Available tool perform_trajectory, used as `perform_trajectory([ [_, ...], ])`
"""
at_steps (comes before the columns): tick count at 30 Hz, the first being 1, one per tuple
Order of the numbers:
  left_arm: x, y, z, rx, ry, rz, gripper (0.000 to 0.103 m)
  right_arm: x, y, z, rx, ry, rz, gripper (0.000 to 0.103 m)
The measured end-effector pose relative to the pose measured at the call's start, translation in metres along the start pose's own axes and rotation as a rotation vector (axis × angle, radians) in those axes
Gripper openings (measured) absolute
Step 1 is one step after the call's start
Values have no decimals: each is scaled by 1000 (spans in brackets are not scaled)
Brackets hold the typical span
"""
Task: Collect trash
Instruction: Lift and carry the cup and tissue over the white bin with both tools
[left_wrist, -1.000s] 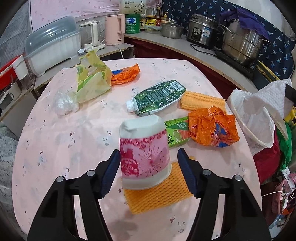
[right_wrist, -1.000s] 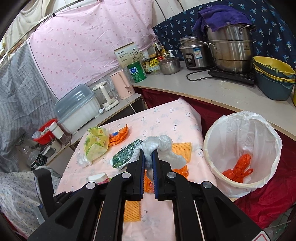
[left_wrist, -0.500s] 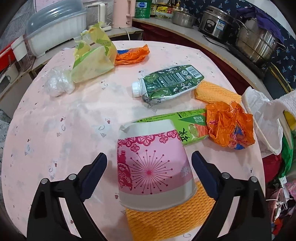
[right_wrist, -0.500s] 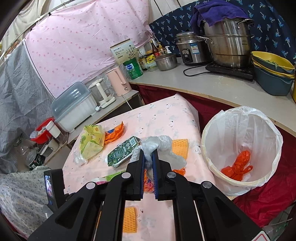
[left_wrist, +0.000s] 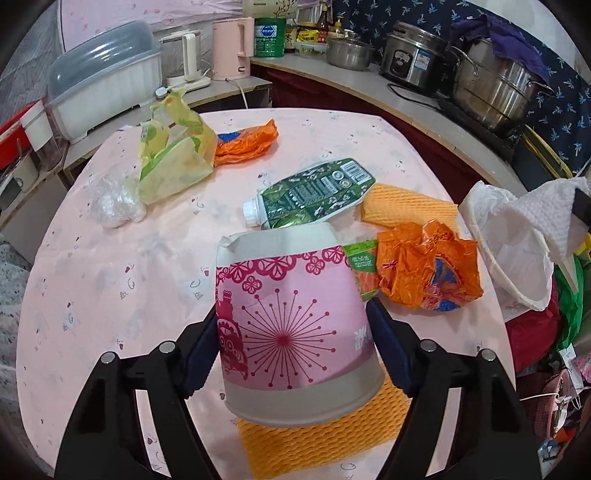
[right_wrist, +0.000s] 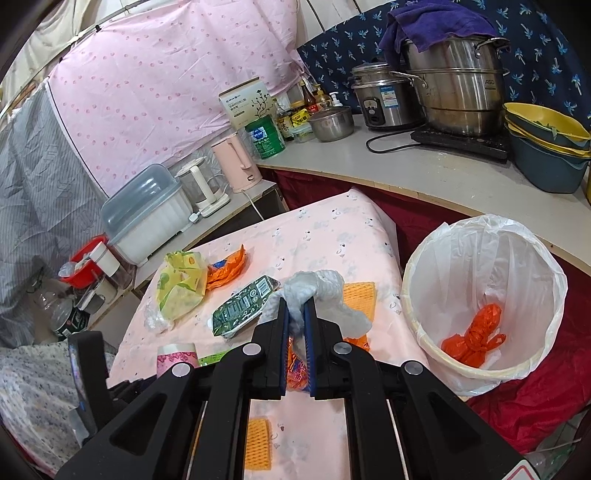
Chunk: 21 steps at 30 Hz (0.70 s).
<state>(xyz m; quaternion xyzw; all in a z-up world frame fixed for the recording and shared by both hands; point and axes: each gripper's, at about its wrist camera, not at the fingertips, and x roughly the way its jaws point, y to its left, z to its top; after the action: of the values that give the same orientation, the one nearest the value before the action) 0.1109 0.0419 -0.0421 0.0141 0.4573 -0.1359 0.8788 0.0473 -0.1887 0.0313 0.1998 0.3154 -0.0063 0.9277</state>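
Two grippers are in your hands. Your left gripper (left_wrist: 291, 347) brackets an inverted pink paper cup (left_wrist: 291, 321); its blue pads (left_wrist: 201, 350) sit against the cup's sides, closed onto it. Directly below the cup lies an orange foam net (left_wrist: 317, 435) on the pink surface (left_wrist: 110, 277). Just ahead of this gripper rests a green pouch (left_wrist: 314, 192); ahead and to its right, a crumpled orange wrapper (left_wrist: 424, 273) overlaps a green carton (left_wrist: 364, 266). A second orange foam net (left_wrist: 406, 206) lies just beyond the wrapper. Far ahead to its left sit a yellow bag (left_wrist: 173, 162), a clear plastic wad (left_wrist: 112, 206) and another orange wrapper (left_wrist: 247, 144).

Your right gripper (right_wrist: 297, 325) is pinched nearly closed on a crumpled white plastic bag (right_wrist: 317, 295), which bulges out past the fingertips. To the right of this gripper, off the surface's edge, stands a white-lined trash bin (right_wrist: 417, 295) holding an orange bag (right_wrist: 476, 336).
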Motion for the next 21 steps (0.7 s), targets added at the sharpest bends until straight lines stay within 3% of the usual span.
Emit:
perform_trajectory([
  [12, -19, -70, 27, 104, -65, -81, 72, -12, -30, 10, 36, -47, -44, 8],
  [21, -9, -145, 43, 210, -69, -167, 72, -21, -94, 19, 130, -89, -134, 8],
])
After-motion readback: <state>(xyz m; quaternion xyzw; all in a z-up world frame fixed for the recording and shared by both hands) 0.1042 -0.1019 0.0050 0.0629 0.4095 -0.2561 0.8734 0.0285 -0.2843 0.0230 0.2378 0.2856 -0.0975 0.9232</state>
